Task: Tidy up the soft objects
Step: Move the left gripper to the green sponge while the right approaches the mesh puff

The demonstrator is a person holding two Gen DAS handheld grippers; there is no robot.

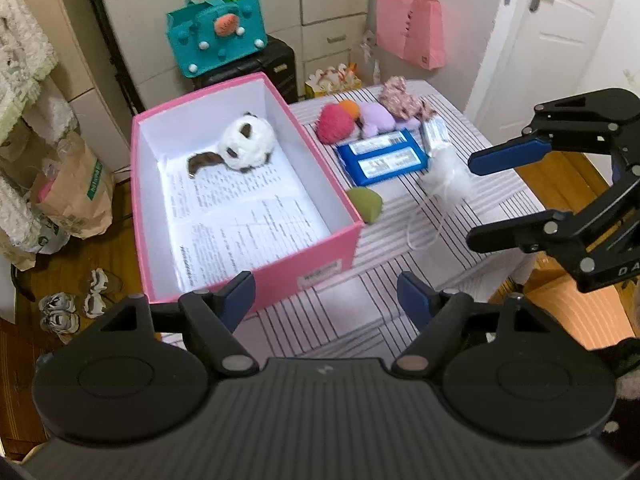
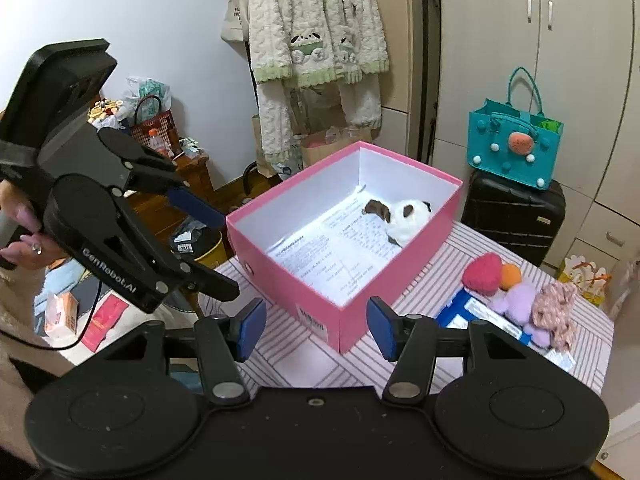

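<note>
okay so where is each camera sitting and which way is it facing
Left wrist: on the left tongs, looking down at the pink box and the toys beside it; right tongs enter at right.
Right wrist: on the right tongs, facing the box from its other side; left tongs and a hand at left.
Shared: box, panda plush.
</note>
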